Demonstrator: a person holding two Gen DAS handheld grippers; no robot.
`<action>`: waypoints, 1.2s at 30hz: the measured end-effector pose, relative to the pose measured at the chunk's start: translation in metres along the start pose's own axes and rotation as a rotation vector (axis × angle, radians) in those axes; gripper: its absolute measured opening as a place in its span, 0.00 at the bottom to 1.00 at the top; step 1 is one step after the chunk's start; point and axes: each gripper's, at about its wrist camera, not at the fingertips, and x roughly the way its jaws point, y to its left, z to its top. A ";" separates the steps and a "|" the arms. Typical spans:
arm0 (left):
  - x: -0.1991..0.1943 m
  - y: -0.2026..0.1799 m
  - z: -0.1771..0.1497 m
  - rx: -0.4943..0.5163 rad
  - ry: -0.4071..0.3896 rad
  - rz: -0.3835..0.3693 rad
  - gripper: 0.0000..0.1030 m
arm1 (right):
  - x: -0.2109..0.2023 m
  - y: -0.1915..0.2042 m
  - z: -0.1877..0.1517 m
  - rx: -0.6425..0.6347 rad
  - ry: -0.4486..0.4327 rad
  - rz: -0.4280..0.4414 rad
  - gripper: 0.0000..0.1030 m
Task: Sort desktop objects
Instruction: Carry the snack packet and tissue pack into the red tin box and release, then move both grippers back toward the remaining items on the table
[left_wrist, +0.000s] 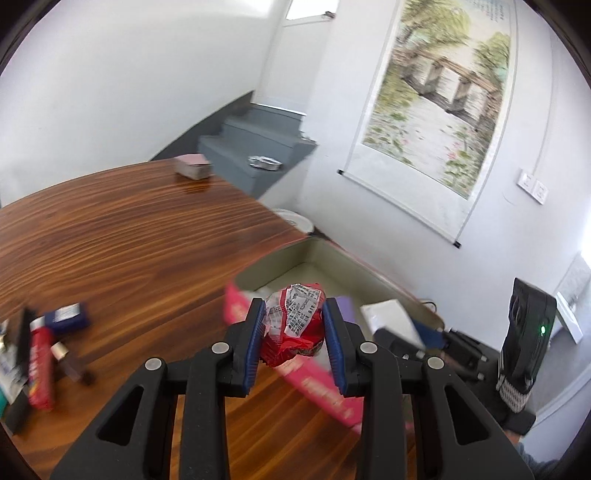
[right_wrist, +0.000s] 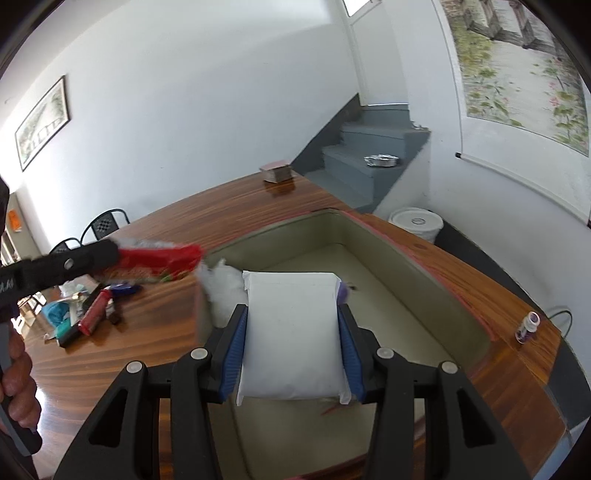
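Clamped between the blue pads of the right gripper (right_wrist: 291, 343), a white packet (right_wrist: 291, 332) hangs over the open box (right_wrist: 424, 266) by the desk's (right_wrist: 155, 332) right edge. Beside it, the left gripper (left_wrist: 294, 332) pinches a crumpled red wrapper (left_wrist: 295, 325) over the box's near-left corner. Other small items (right_wrist: 88, 314) lie piled near the desk's left edge.

Bright daylight, heavy fisheye bending, motion blur at edges.

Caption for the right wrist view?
Right tool clamps a white packet above the open tin box; left tool brings a red wrapper.
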 end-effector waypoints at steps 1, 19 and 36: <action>0.008 -0.006 0.003 0.009 0.002 -0.006 0.33 | 0.000 -0.003 0.000 0.005 0.001 -0.003 0.49; -0.029 0.033 -0.016 -0.031 -0.003 0.211 0.68 | 0.001 0.040 0.002 -0.002 -0.025 0.115 0.57; -0.145 0.192 -0.100 -0.303 -0.024 0.531 0.68 | 0.038 0.208 -0.023 -0.268 0.132 0.375 0.71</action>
